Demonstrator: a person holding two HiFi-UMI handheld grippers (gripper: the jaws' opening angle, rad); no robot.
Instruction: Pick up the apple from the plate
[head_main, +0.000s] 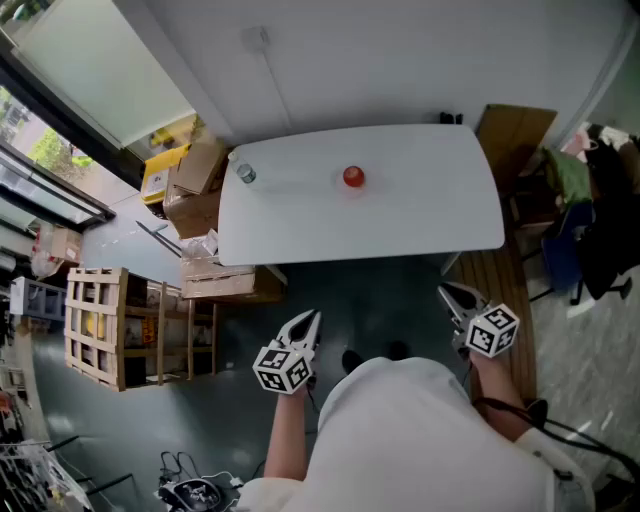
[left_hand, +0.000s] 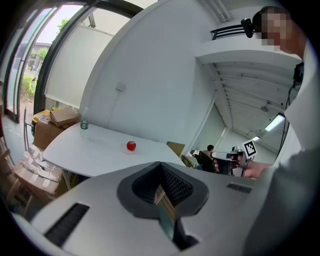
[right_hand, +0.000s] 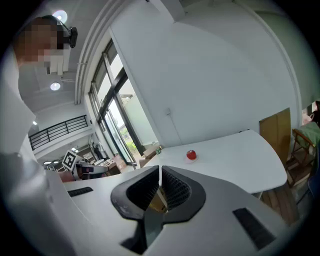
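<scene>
A small red apple rests on a pale, barely visible plate near the middle of the white table. Both grippers hang well short of the table's near edge, over the dark floor. My left gripper points toward the table with its jaws pressed together and nothing between them. My right gripper is likewise shut and empty. From the left gripper view the apple is far ahead beyond the closed tips. The right gripper view shows the apple distant past its closed tips.
A clear bottle stands on the table's left end. Cardboard boxes and a wooden crate crowd the floor at left. A brown board and chairs draped with clothes stand at right.
</scene>
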